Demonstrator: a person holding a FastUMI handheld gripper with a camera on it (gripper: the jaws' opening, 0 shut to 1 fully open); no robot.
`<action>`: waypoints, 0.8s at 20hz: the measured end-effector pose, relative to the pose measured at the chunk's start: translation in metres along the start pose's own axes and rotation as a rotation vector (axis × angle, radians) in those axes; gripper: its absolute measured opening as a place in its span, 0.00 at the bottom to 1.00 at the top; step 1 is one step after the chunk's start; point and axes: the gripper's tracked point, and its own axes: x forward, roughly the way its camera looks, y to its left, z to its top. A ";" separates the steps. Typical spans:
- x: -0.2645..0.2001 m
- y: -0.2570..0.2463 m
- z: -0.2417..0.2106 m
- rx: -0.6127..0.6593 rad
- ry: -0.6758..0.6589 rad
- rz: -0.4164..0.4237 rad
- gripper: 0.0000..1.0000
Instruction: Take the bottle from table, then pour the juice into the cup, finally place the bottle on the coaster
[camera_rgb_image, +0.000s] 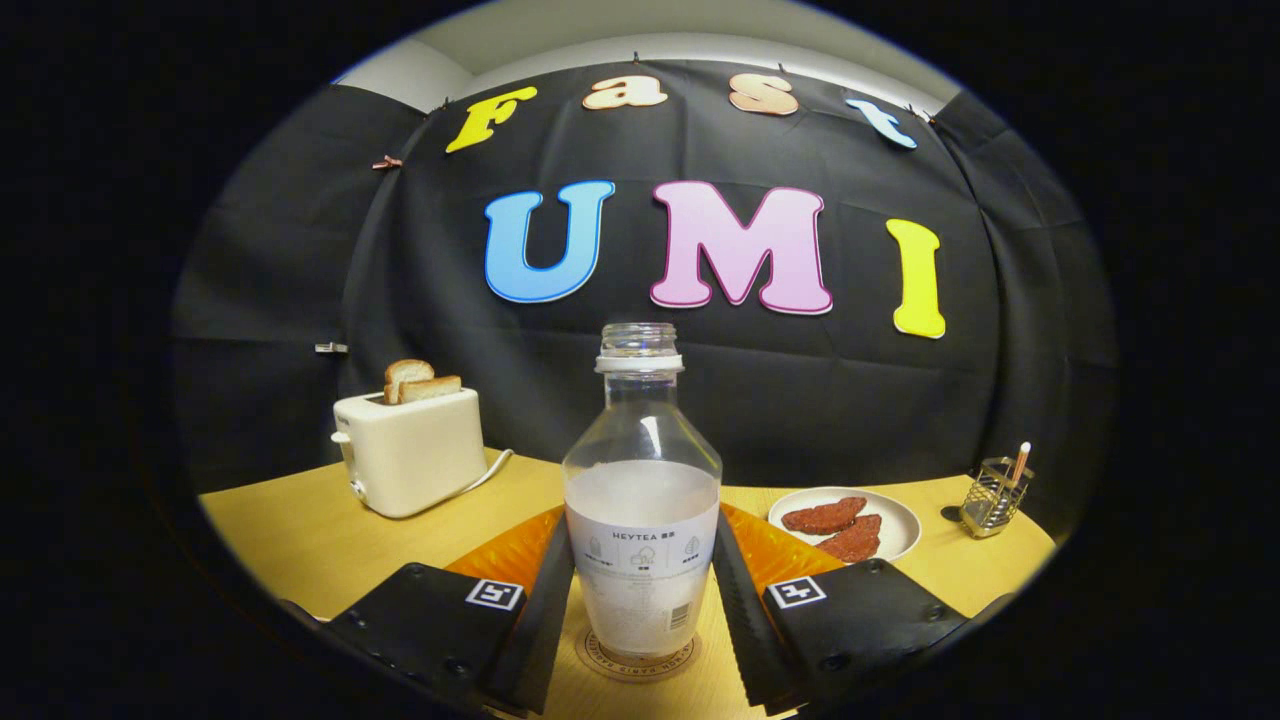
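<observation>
Tabletop (300, 540) carries a toaster (410, 455) with two bread slices near its left edge. Bottle (641, 500) — uncapped, upright, partly filled with pale liquid — stands on the round coaster (640, 662) between the gripper (640, 610) fingers; jaws flank its sides, contact cannot be told. Plate (890, 512) with dark slices sits toward the right edge, a wire holder (993, 497) beyond it.

One bottle (641, 500) between the gripper (640, 600) fingers, one coaster (640, 662), one toaster (412, 450), two toast slices (420, 380), one plate (905, 525), two meat pieces (838, 525), one wire holder (995, 497)
</observation>
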 end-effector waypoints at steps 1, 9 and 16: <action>0.003 0.002 -0.005 -0.002 0.007 0.004 0.73; 0.019 -0.003 -0.033 -0.003 0.039 -0.018 0.74; 0.019 -0.008 -0.044 0.023 0.049 -0.028 0.77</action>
